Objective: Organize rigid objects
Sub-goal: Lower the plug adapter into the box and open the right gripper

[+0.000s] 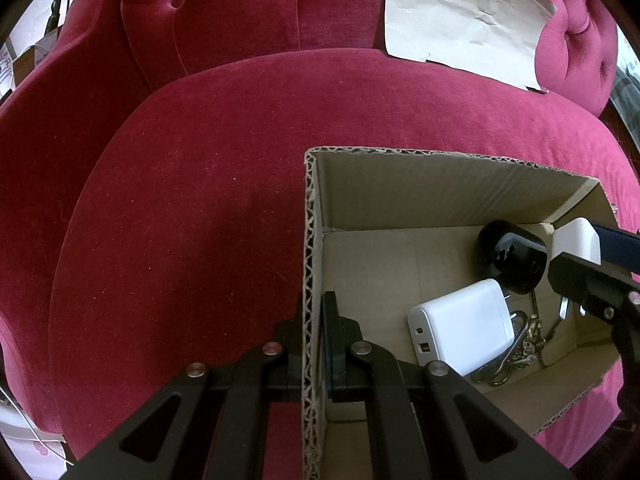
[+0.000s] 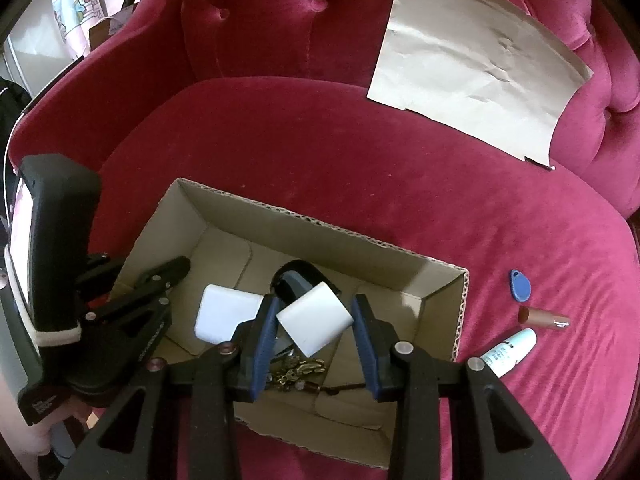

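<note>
An open cardboard box (image 1: 440,154) rests on a red velvet seat (image 1: 200,200). My left gripper (image 1: 311,320) is shut on the box's left wall, one finger inside and one outside. Above the box, my right gripper (image 2: 316,312) is shut on a small white adapter block (image 2: 316,322), tilted between the blue pads (image 2: 260,344). On the box floor lie a larger white charger (image 1: 460,328), a black device (image 1: 512,256) and a bunch of keys (image 1: 524,340). Part of the black device is hidden behind the held block.
On the cushion to the right of the box lie a blue key fob (image 2: 520,286), a brown lipstick tube (image 2: 544,317) and a small white tube (image 2: 510,350). A creased sheet of brown paper (image 2: 476,76) leans against the tufted backrest (image 2: 280,20).
</note>
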The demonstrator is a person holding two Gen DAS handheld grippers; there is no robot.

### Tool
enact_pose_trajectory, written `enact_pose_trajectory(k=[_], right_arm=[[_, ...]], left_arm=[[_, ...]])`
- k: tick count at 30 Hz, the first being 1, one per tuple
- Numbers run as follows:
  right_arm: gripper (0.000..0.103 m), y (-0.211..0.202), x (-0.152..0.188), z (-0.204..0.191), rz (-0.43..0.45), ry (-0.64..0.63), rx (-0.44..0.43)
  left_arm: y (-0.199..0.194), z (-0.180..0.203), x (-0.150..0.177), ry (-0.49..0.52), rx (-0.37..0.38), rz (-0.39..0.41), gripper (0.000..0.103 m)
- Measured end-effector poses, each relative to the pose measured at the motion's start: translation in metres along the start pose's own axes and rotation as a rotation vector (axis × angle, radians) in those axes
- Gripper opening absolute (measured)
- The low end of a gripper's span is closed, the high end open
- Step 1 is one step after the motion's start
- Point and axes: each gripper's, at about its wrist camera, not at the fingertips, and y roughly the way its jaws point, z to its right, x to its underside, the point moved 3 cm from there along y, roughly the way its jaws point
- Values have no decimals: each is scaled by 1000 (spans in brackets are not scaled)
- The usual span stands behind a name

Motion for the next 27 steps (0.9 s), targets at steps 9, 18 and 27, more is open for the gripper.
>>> enact_pose_trajectory(k=[9,18,27], right_arm=[[87,-1,0,0,17,-20,24],[103,-2,-3,4,37,-30,81],[103,-13,-5,10,62,-12,63]], left_arm=[[0,-1,-1,1,-1,1,4],[0,0,-1,1,-2,0,4],[0,0,-1,2,-2,0,4]])
